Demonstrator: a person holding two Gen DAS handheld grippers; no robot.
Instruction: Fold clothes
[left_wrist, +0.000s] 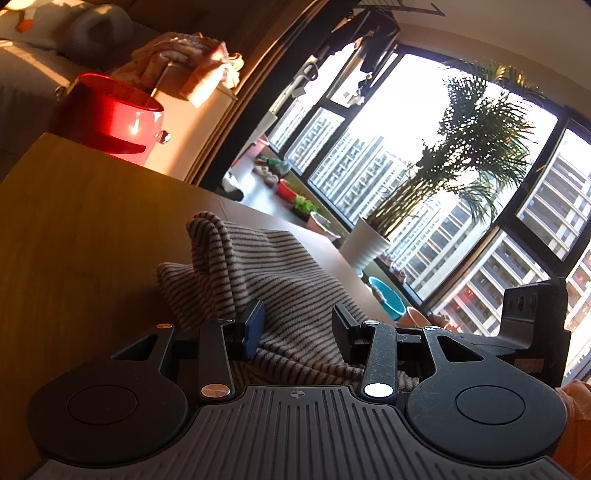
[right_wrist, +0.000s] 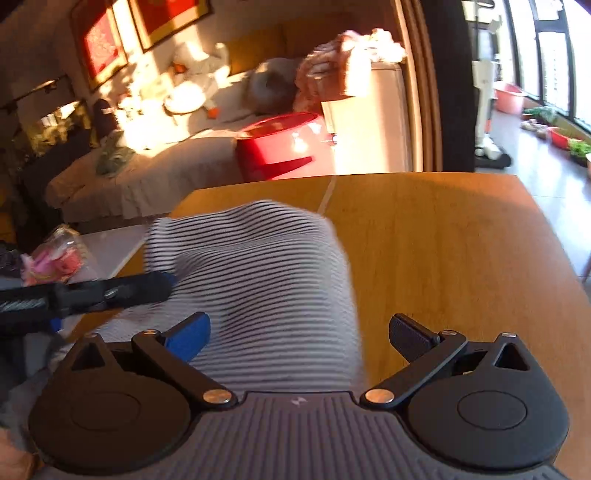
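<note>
your left gripper (left_wrist: 297, 328) sits low over the striped cloth (left_wrist: 266, 280), and its two fingers are spread apart. the cloth runs through the gap between them, but the fingers do not squeeze it. the blue finger pad (left_wrist: 255, 328) rests against a raised fold of the cloth. that fold stands up in a soft hump in front of the gripper.

the striped cloth lies on the wooden table (left_wrist: 81, 229). from the right wrist view you see it as a folded bundle (right_wrist: 258, 288) on the left part of the table (right_wrist: 461, 258), close to the table's left edge.

your right gripper (right_wrist: 299, 338) is spread wide. it holds nothing. its blue finger (right_wrist: 188, 338) is over the cloth and its black finger (right_wrist: 410, 336) is over bare wood. the cloth's right edge runs down between the two fingers.

your left gripper also shows in the right wrist view, as a dark bar (right_wrist: 92, 295) coming in from the left, with its tip at the cloth.

behind the table there is a red tub (right_wrist: 284, 147) and a white box (right_wrist: 369, 122) with pink clothes (right_wrist: 340, 62) piled on top. through the big window (left_wrist: 406, 166) you see tall buildings, and a green plant (left_wrist: 469, 147) stands in a white pot (left_wrist: 364, 245) by the glass.
</note>
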